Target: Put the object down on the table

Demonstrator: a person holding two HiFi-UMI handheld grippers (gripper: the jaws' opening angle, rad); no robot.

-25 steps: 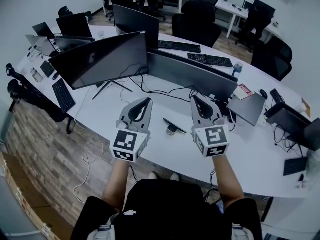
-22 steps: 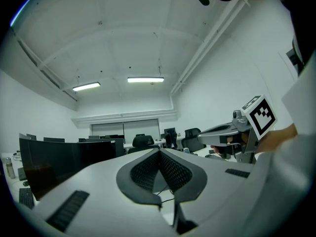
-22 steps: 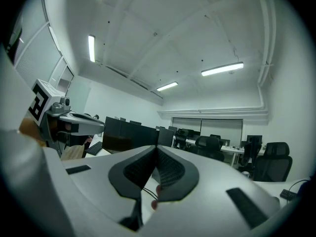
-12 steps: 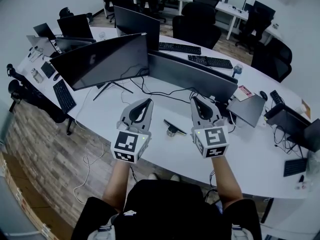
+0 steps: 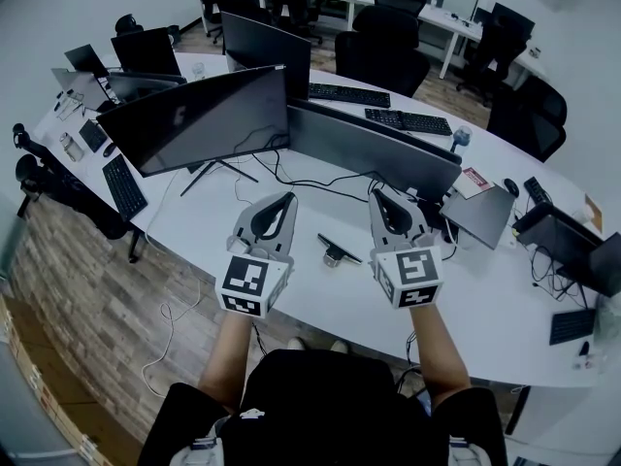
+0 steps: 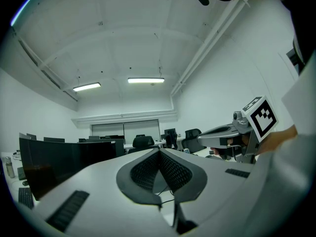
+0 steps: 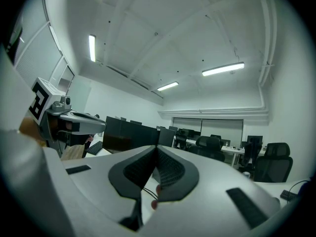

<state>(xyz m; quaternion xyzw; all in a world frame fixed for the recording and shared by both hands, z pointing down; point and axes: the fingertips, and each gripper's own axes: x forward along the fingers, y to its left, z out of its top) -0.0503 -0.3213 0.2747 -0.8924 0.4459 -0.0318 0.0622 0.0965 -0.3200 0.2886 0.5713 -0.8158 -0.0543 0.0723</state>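
White office table (image 5: 291, 294) in front of the person, both tongs held over its near edge. Left gripper (image 5: 287, 197): jaws pressed together, nothing in them. Right gripper (image 5: 377, 193): same, tips meeting, empty. Between the two, the small black object (image 5: 336, 249) lies on the tabletop, touching neither. Beyond, cables (image 5: 291, 175), dark monitors (image 5: 204, 115), then office chairs (image 5: 383, 42).

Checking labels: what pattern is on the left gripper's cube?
Black-and-white square markers on the cube; the head view shows it best.
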